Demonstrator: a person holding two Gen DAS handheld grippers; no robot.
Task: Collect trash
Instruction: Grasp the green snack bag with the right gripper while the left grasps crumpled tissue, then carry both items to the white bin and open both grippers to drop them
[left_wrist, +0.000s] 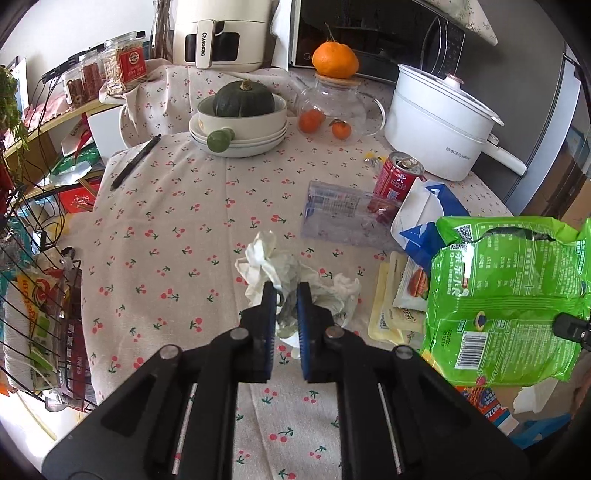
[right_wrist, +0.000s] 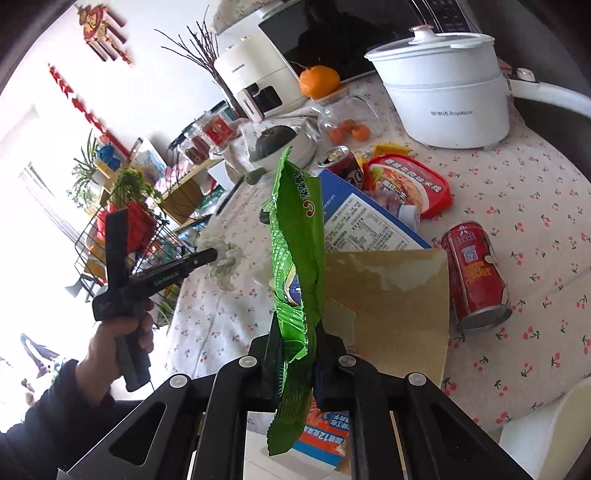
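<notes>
We see a table under a cherry-print tablecloth, strewn with trash. The largest piece, a green snack bag, is torn open at the top, crinkled, and hangs upright above the table's near edge, clamped at its lower part between the fingers of our right gripper. Our left gripper is clenched on a crumpled white tissue, which bunches out ahead of the fingertips and lies on the cloth left of the bag. Beyond it lie a flattened clear bottle and 1 upright red can.
</notes>
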